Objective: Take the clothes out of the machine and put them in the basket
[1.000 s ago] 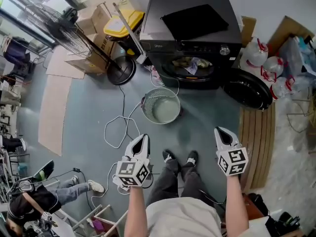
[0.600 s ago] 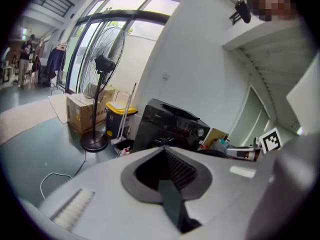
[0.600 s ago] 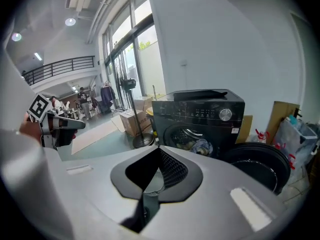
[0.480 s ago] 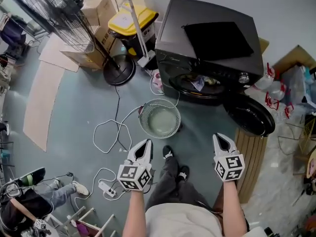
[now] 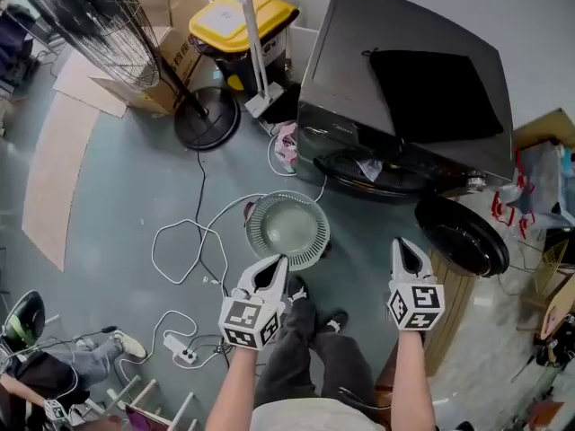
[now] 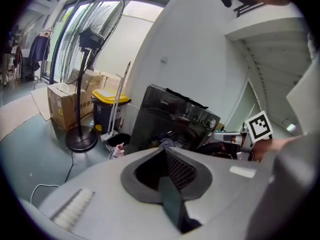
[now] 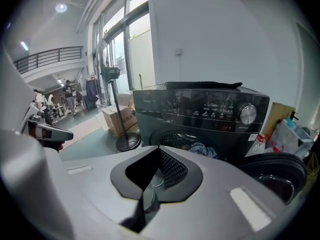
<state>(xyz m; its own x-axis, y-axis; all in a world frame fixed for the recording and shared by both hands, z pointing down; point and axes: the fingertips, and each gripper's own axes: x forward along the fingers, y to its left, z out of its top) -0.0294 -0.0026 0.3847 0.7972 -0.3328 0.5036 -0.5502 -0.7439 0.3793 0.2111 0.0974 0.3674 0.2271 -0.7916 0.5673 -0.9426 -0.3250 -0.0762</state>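
Observation:
A black front-loading machine (image 5: 395,88) stands ahead with its round door (image 5: 463,236) swung open to the right. Clothes (image 5: 370,167) show inside the drum, also in the right gripper view as clothes (image 7: 202,148) and in the left gripper view as clothes (image 6: 167,144). A round pale-green basket (image 5: 287,230) sits empty on the floor in front of the machine. My left gripper (image 5: 274,265) hovers just below the basket, shut and empty. My right gripper (image 5: 403,248) hangs short of the open door, shut and empty.
A standing fan (image 5: 126,34), cardboard boxes (image 5: 166,7) and a yellow-lidded bin (image 5: 243,16) stand left of the machine. White cables (image 5: 184,241) and a power strip (image 5: 182,353) lie on the floor at left. A wooden slat panel (image 5: 449,317) lies at right. My feet (image 5: 314,308) stand below the basket.
I have walked closer to the machine and basket. Both grippers moved forward and lower, still shut; the basket now lies right at the left gripper's tip.

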